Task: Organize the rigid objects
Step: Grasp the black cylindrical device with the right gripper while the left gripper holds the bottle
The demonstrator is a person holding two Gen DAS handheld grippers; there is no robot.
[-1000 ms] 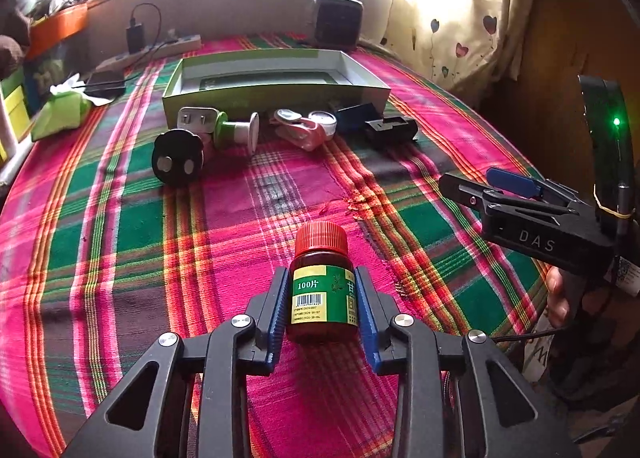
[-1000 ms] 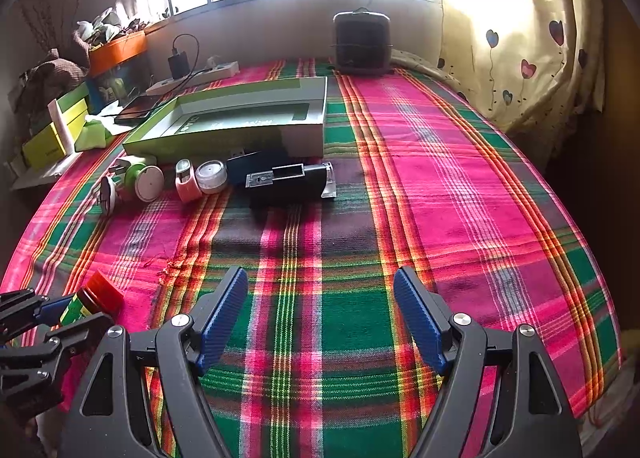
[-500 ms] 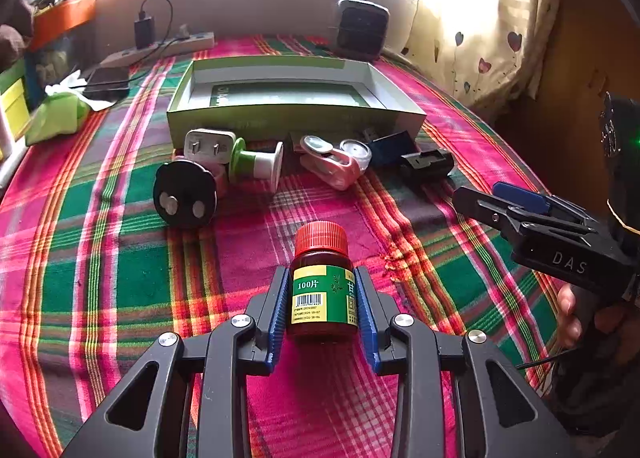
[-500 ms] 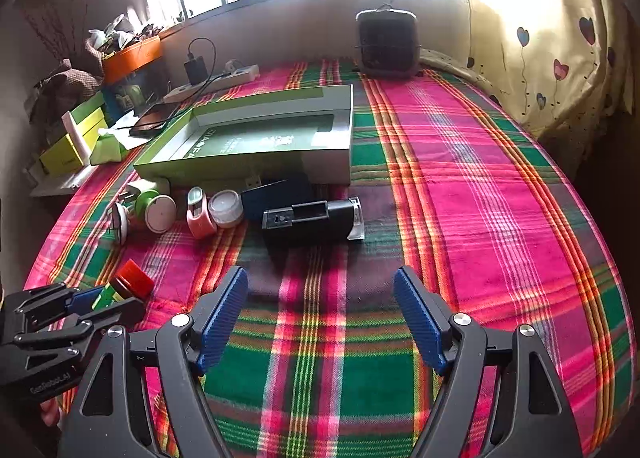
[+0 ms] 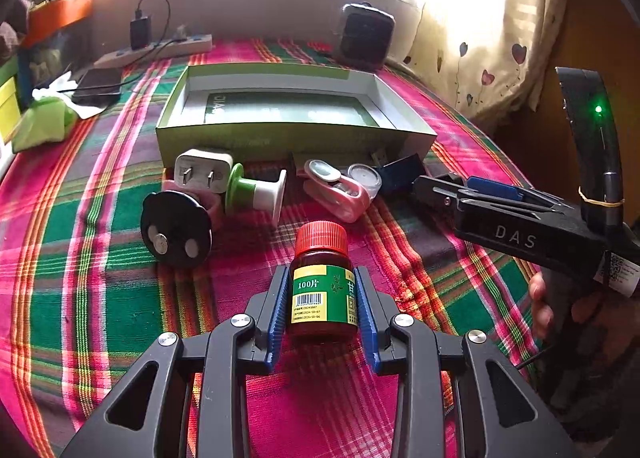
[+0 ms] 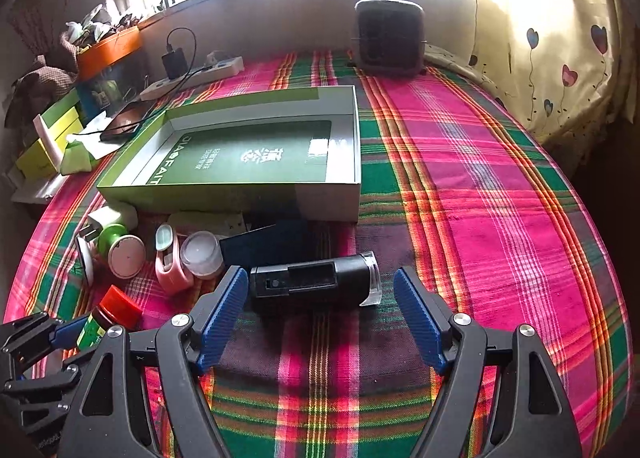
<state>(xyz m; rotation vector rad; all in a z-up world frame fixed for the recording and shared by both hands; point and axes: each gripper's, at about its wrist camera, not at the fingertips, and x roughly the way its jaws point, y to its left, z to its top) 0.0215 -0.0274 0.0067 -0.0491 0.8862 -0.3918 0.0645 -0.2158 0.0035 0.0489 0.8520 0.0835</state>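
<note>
Nothing boxed yet; you're carrying the first piece.

Your left gripper pinches the red-capped bottle upright, with the empty green box at twelve o'clock and the other items strewn along its near wall. Your right gripper hangs level, jaws spread wide, straddling the black device at twelve o'clock.
</note>
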